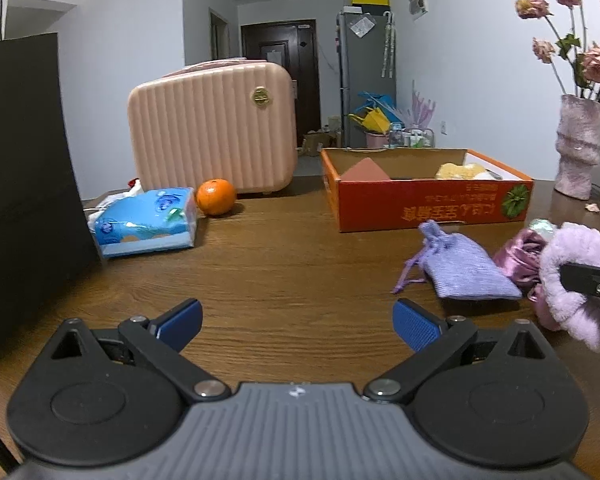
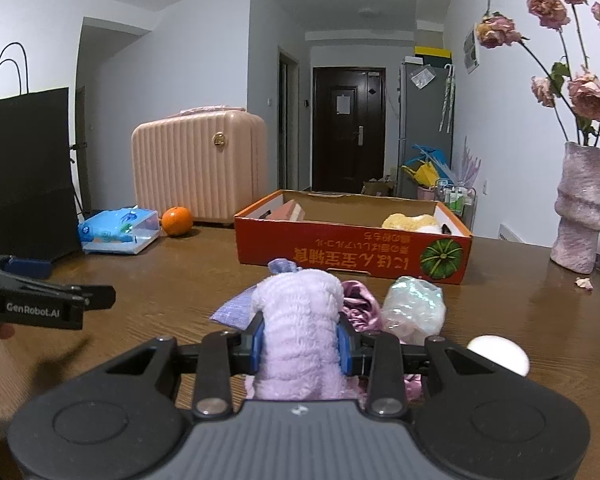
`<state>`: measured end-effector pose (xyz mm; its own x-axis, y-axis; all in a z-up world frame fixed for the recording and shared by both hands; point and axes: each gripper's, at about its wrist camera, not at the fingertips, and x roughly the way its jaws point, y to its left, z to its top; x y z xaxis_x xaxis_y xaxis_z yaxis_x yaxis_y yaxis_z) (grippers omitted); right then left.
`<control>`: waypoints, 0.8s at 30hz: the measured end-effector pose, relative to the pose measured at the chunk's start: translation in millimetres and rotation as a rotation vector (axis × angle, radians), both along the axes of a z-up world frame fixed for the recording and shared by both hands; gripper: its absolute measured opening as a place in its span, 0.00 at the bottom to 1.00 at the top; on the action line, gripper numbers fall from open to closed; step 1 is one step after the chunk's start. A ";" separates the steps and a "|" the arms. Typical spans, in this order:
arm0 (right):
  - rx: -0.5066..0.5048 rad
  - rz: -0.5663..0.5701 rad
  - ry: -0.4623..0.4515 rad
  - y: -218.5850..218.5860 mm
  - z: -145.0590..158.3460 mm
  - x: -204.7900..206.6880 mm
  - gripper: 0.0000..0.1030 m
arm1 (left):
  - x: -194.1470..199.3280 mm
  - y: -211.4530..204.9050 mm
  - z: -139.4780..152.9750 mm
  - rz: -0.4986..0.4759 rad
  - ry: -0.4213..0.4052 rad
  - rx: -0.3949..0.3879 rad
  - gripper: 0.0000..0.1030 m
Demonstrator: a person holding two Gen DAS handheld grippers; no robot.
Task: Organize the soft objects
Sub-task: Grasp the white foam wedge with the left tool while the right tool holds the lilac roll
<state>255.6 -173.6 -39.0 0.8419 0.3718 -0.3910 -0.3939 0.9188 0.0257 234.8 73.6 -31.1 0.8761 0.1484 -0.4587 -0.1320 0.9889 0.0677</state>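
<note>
My right gripper (image 2: 300, 346) is shut on a fluffy lilac plush item (image 2: 298, 316), which also shows at the right edge of the left wrist view (image 1: 576, 280). Next to it lie a lavender drawstring pouch (image 1: 468, 268), a shiny pink satin bag (image 1: 520, 258) and an iridescent wrapped bundle (image 2: 414, 306). An orange cardboard box (image 1: 428, 204) stands behind them, holding a yellow plush (image 1: 462, 171) and a reddish item (image 1: 366, 170). My left gripper (image 1: 298, 320) is open and empty over bare table, left of the pouch.
A black paper bag (image 1: 24, 184) stands at the left. A blue tissue pack (image 1: 148, 220), an orange (image 1: 216, 197) and a pink ribbed case (image 1: 212, 136) sit at the back left. A vase of dried roses (image 1: 578, 144) stands at the right. A white ball (image 2: 498, 354) lies near my right gripper.
</note>
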 end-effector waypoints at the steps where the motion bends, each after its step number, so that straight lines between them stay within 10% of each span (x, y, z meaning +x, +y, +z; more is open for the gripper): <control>1: 0.002 -0.003 -0.002 -2.5 0.1 -1.4 0.33 | -1.3 -4.4 -0.4 -0.010 0.000 -0.001 1.00; 24: 0.025 -0.102 -0.036 -64.1 -2.9 -31.4 0.33 | -15.7 -90.3 -19.2 -0.185 0.100 0.020 1.00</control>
<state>224.2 -237.7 -42.0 0.8891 0.2931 -0.3515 -0.2998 0.9533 0.0365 219.1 -16.7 -50.3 0.8395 -0.0009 -0.5434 0.0599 0.9940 0.0910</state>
